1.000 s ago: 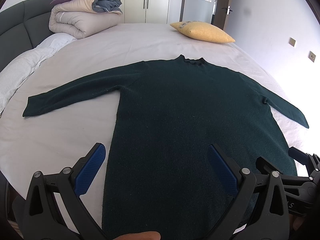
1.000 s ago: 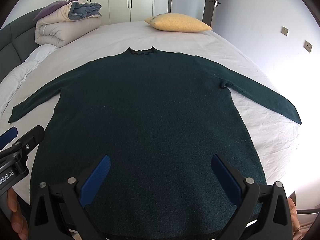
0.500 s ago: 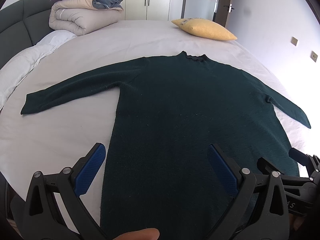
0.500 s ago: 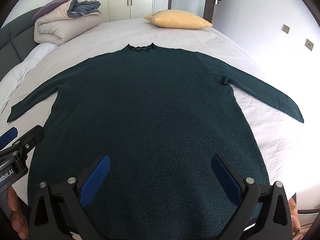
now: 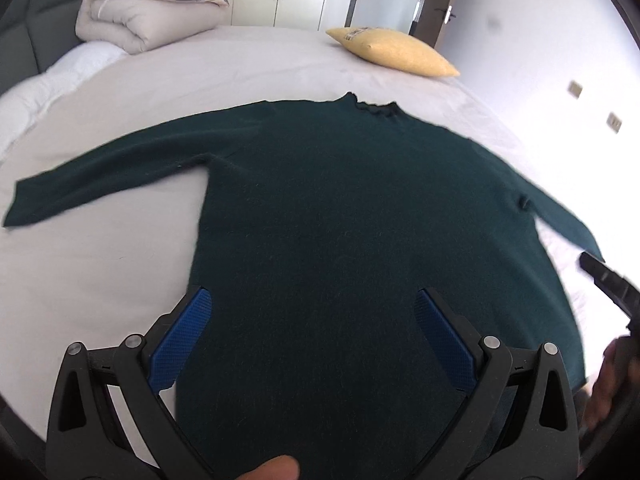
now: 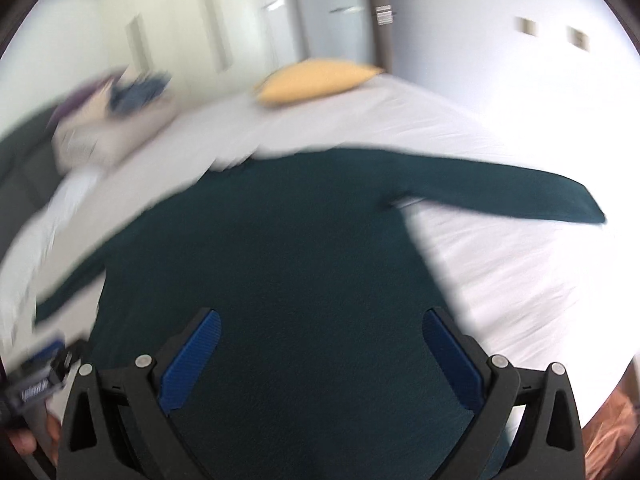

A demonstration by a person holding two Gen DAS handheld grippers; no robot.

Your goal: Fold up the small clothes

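A dark green long-sleeved sweater [image 5: 360,208] lies flat on the white bed [image 5: 100,272], collar away from me, both sleeves spread out. My left gripper [image 5: 312,312] is open and empty, above the lower left part of the sweater's body. My right gripper [image 6: 320,332] is open and empty, above the lower right part of the sweater [image 6: 280,248]; that view is blurred and tilted. The right sleeve [image 6: 500,188] stretches right. A black part of the right gripper shows at the left view's right edge [image 5: 608,280].
A yellow pillow [image 5: 392,52] lies at the far side of the bed. A folded beige and blue duvet [image 5: 148,16] sits at the far left by the dark headboard [image 5: 20,56]. Wardrobe doors and a doorway stand behind.
Both grippers have moved forward over the sweater. The right gripper has swung right and tilted, blurring its view. Both stay open.
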